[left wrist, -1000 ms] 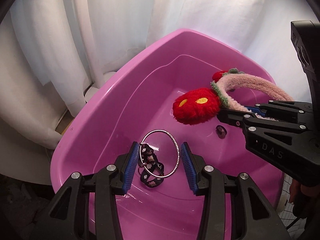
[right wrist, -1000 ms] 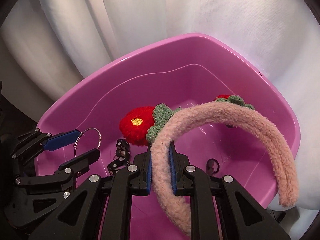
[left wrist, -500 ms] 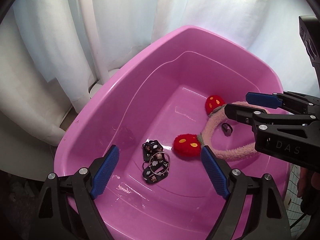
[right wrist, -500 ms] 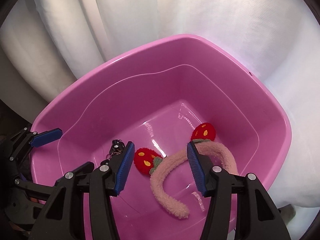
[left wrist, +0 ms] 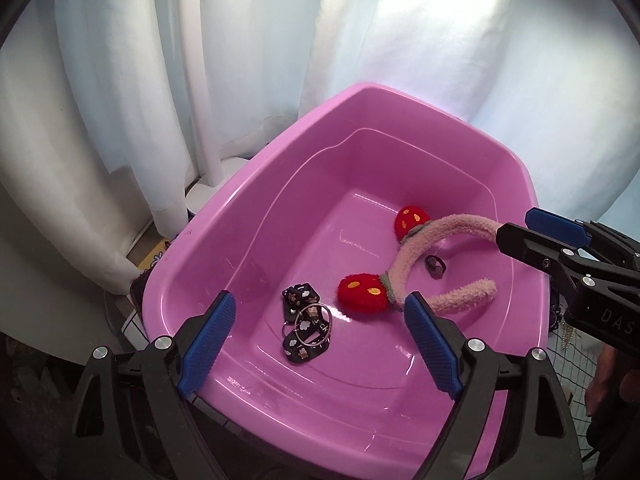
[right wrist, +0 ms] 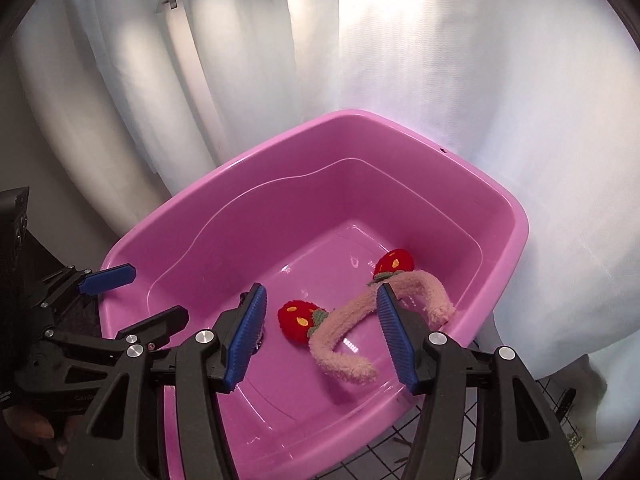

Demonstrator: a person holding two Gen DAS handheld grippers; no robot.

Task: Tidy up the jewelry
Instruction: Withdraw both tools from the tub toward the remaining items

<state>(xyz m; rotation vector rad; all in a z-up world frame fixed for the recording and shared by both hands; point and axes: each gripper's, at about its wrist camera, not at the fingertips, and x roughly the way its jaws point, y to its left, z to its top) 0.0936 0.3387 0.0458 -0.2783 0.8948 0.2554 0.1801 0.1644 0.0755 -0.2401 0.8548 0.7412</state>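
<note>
The letters "DAS" are moulded in the black body of the right gripper, seen from the left wrist; faint raised lettering on the left gripper body cannot be read

place: home room | cues: white curtains; pink plastic tub

- Left tongs: tilted downward, jaws wide apart after just opening, nothing between the pads.
- Right tongs: tilted downward, jaws just opened, gripping nothing.
- A hand, seemingly the right, shows dimly behind them.
</note>
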